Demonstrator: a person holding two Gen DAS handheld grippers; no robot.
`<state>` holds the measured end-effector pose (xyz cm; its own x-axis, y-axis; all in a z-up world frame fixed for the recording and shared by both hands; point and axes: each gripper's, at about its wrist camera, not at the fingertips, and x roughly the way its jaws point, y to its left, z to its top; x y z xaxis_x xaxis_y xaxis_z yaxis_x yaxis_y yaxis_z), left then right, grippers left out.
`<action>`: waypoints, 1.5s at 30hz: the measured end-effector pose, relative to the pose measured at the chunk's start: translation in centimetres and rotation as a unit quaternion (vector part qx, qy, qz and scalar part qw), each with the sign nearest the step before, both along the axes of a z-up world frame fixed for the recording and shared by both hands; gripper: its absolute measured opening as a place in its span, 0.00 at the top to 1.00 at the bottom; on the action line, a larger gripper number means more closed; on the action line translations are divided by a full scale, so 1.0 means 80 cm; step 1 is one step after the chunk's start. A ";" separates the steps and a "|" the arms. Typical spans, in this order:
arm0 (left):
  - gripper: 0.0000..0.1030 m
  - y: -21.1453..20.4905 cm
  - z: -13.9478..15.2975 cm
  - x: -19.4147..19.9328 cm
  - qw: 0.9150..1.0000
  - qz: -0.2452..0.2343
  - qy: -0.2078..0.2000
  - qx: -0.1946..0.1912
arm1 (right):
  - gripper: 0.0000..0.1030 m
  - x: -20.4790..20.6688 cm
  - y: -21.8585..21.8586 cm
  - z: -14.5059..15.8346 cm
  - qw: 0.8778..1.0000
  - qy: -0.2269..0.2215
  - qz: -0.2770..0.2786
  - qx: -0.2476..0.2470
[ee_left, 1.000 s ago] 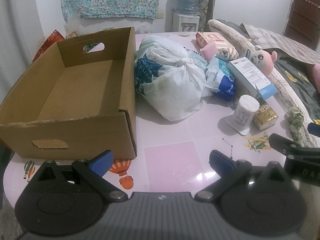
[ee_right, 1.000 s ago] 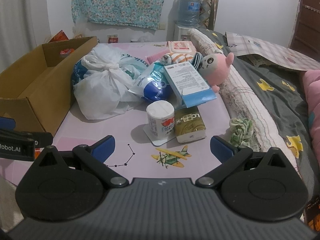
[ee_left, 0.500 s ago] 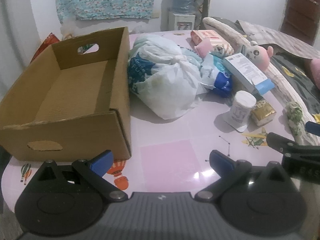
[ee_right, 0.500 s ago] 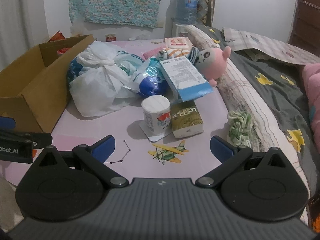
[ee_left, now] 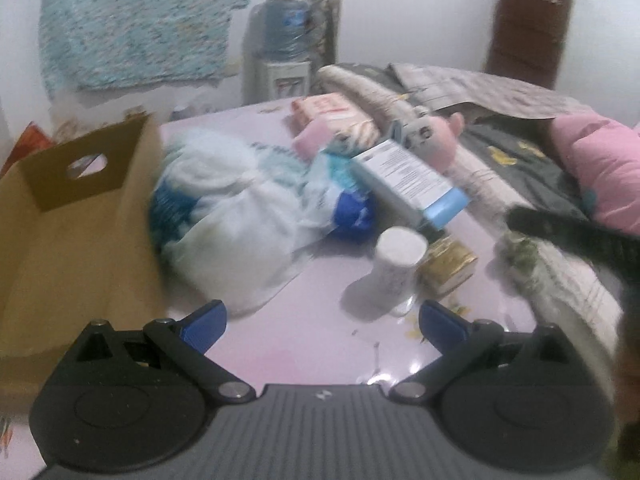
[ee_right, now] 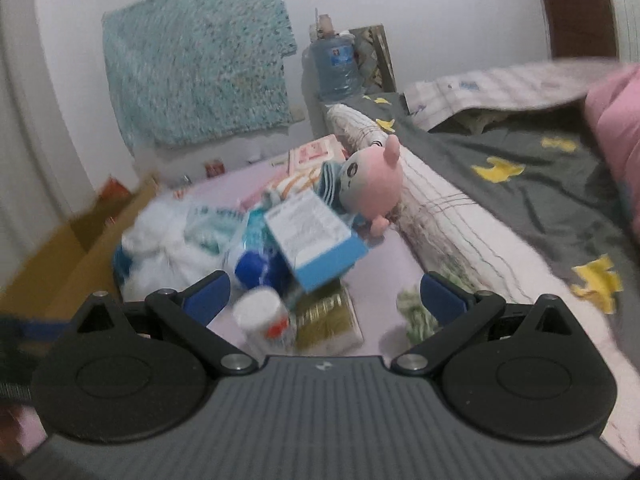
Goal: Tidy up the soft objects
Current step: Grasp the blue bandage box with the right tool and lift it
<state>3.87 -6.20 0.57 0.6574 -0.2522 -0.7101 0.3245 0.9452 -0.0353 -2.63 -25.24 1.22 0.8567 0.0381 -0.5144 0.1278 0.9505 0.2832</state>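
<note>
An open cardboard box (ee_left: 80, 216) stands at the left of the pink table (ee_left: 312, 344). Beside it lies a knotted white plastic bag (ee_left: 236, 224), then a blue packet (ee_left: 352, 208) and a white-and-blue carton (ee_left: 412, 180). A pink plush toy (ee_right: 368, 184) leans against the bed edge. A green scrunchie (ee_right: 416, 312) lies near the right fingertip in the right wrist view. My left gripper (ee_left: 320, 320) is open over the table, empty. My right gripper (ee_right: 324, 292) is open above the white roll (ee_right: 264, 316) and gold tissue pack (ee_right: 328, 316).
A bed with a dark grey cover (ee_right: 520, 184) and a pink pillow (ee_left: 600, 168) runs along the right. A water dispenser bottle (ee_right: 336, 68) and a floral cloth (ee_right: 200, 80) are at the back wall. A pink box (ee_left: 324, 108) sits at the table's far end.
Both views are now blurred from motion. Both grippers have moved forward and to the right, closer to the roll and tissue pack; the right one has tilted. Both stay open.
</note>
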 end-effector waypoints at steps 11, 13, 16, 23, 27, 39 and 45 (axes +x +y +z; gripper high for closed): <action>0.01 -0.028 -0.011 0.048 0.998 -0.036 -0.011 -0.054 | 0.03 0.182 -0.043 -0.028 0.995 0.067 0.073 0.021; 0.02 -0.029 -0.014 0.052 0.997 -0.037 -0.008 -0.061 | 0.03 0.209 -0.043 -0.040 0.991 0.091 0.093 0.010; 0.03 -0.034 -0.021 0.058 0.997 -0.042 0.001 -0.066 | 0.07 0.236 -0.046 -0.060 0.984 0.127 0.123 0.026; 0.05 -0.044 -0.031 0.057 0.997 -0.054 0.009 -0.054 | 0.57 0.234 -0.044 -0.064 0.977 0.139 0.151 0.059; 0.05 -0.043 -0.028 0.055 0.997 -0.055 0.008 -0.053 | 0.73 0.216 -0.031 -0.049 0.982 0.117 0.147 0.025; 0.05 -0.010 -0.002 0.024 0.998 -0.046 -0.015 -0.046 | 0.82 0.123 -0.023 0.027 0.992 -0.017 0.125 0.028; 0.05 0.020 0.010 0.001 0.998 -0.032 -0.016 -0.049 | 0.82 0.063 0.013 0.034 0.981 -0.011 0.187 0.043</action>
<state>3.93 -4.63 1.36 0.6602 -0.3616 -0.6583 0.3866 0.9151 -0.1150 2.37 -24.22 3.90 0.7853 0.3942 -0.4775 -0.2320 0.9023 0.3633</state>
